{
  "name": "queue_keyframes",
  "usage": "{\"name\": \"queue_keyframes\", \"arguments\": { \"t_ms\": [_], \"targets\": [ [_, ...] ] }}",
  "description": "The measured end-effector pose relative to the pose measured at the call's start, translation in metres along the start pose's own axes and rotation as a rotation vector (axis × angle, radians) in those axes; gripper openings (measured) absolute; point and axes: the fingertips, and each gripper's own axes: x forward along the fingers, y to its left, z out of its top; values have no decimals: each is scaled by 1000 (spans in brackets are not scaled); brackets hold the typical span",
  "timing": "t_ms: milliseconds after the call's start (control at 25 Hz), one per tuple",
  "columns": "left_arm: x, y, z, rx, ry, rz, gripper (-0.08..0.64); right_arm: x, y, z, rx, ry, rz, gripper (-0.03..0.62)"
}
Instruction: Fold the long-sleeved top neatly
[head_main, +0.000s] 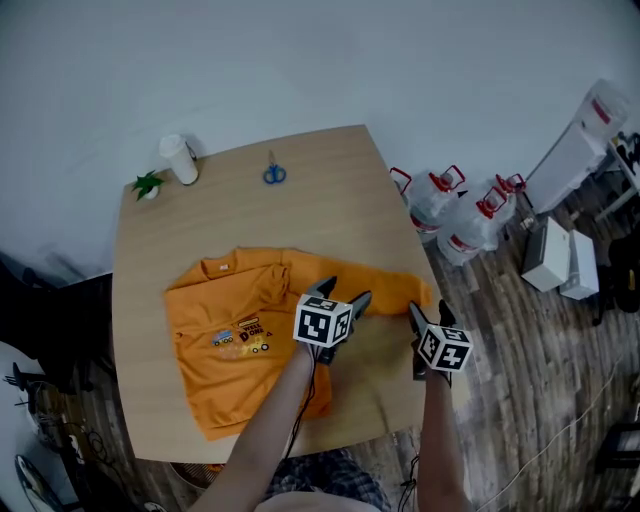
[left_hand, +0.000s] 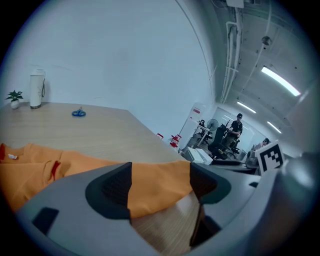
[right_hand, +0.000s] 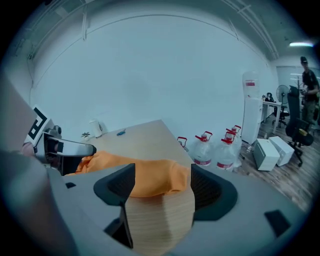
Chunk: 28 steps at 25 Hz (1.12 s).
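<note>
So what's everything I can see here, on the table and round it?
table: one, light wood, centre.
long-sleeved top: one, orange, on the table, one sleeve stretched right.
scissors: one pair, blue, table's far side.
cup: one, white, far left corner.
plant: one, green, beside the cup.
water jugs: three, clear with red handles, floor right of table.
boxes: two, white, floor further right.
left gripper: one, grey, jaws open astride the sleeve.
right gripper: one, grey, jaws open at the sleeve's end.
forearms: two, bare, bottom of head view.
</note>
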Motion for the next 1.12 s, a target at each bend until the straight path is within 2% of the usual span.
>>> {"name": "queue_keyframes", "arguments": {
  "t_ms": [280, 600, 880, 1080, 1120],
  "targets": [
    [10, -1, -18, -5, 33, -4, 353, 30, -31, -11, 15, 56, -39, 288],
    [11, 4, -25, -8, 48, 3, 353, 54, -40, -21, -27, 166, -78, 267],
    [10, 8, -28, -17, 50, 6, 353, 65, -36, -29, 54, 200, -57, 228],
    [6, 14, -32, -32, 56, 16, 353, 66, -26, -30, 84, 197, -30, 126],
    [5, 15, -33, -36, 55, 19, 353, 67, -23, -29, 79, 193, -29, 85]
  ]
}}
